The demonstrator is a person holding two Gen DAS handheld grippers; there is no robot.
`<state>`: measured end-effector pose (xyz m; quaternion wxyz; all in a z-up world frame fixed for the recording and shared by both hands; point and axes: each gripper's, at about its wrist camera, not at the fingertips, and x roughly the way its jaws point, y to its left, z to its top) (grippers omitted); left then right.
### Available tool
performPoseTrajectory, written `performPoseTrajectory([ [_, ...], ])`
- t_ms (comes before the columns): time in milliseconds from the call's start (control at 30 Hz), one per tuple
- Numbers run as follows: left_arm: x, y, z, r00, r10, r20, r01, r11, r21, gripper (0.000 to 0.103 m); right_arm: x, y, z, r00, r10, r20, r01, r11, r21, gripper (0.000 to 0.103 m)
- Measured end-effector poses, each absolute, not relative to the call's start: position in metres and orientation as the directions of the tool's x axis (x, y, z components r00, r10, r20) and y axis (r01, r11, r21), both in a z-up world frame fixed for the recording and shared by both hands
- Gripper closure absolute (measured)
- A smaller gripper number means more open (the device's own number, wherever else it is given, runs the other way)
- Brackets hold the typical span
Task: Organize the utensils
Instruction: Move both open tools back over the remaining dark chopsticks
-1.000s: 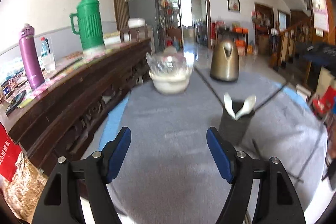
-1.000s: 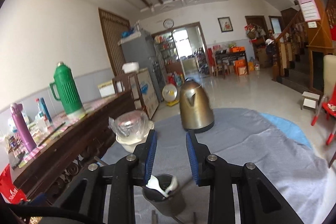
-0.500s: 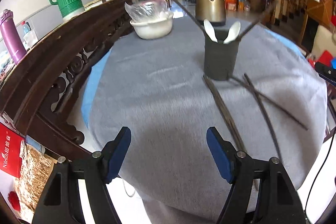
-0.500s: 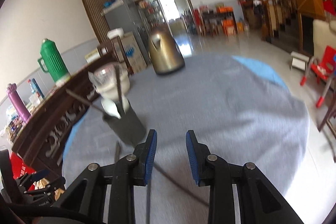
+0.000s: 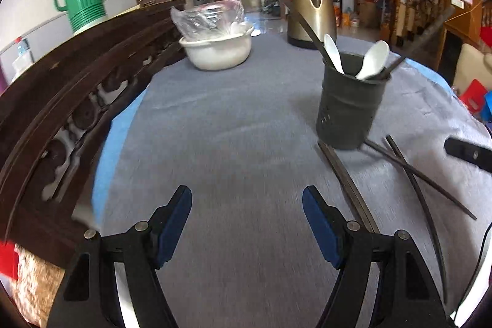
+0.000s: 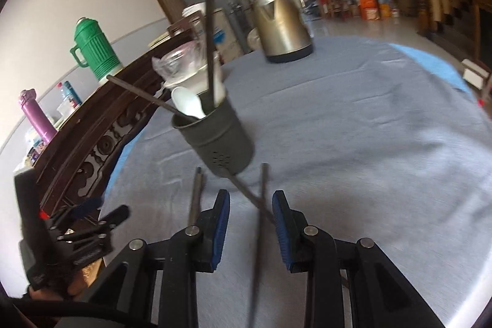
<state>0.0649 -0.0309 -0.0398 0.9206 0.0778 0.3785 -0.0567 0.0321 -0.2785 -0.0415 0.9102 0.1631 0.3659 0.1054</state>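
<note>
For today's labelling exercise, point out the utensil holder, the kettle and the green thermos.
utensil holder (image 5: 349, 109), left wrist view, middle of its dark side wall.
kettle (image 6: 281, 26), right wrist view, centre of its gold body.
green thermos (image 5: 82, 0), left wrist view, middle of its ribbed body.

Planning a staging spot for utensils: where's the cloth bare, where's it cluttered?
Bare: the grey tablecloth between the white basin, the dark utensil cup and the near edge. Crowded: loose dark chopsticks right of and before the cup.
</note>
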Motion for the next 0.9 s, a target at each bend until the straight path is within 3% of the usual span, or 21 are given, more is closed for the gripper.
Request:
performPoseTrajectory([
  [167, 0.108, -0.033, -0.047, 0.593, -0.093, -0.8, 0.219, 0.975, 0.049, 0.028, 0.071, -0.266, -0.048, 0.575, 0.337, -0.746, -0.066, 0.927, 0.369, 0.071],
  [267, 0.127, -0.033, -0.051, 0.525, -0.06, -0.849, 0.196, 0.979, 0.052, 0.028, 0.084, -0.265, -0.044, 0.524, 0.317, -0.79, -0.067, 0.94, 0.333, 0.071],
  [467, 0.133, -0.036, -0.042, 0.504, 0.001, -0.864, 0.178, 0.978, 0.105, 0.028, 0.094, -0.254, -0.035, 0.456, 0.299, -0.838, -0.091, 0.953, 0.29, 0.071],
  [667, 0.118, -0.05, -0.039, 0.559, -0.016, -0.829, 0.182, 0.978, 0.104, 0.028, 0.085, -0.262, -0.031, 0.493, 0.304, -0.815, -0.06, 0.947, 0.317, 0.071],
  [900, 0.076, -0.044, -0.017, 0.716, -0.019, -0.698, 0.124, 0.987, 0.1, 0.028, 0.025, -0.288, -0.025, 0.685, 0.249, -0.685, -0.028, 0.948, 0.316, 0.071],
])
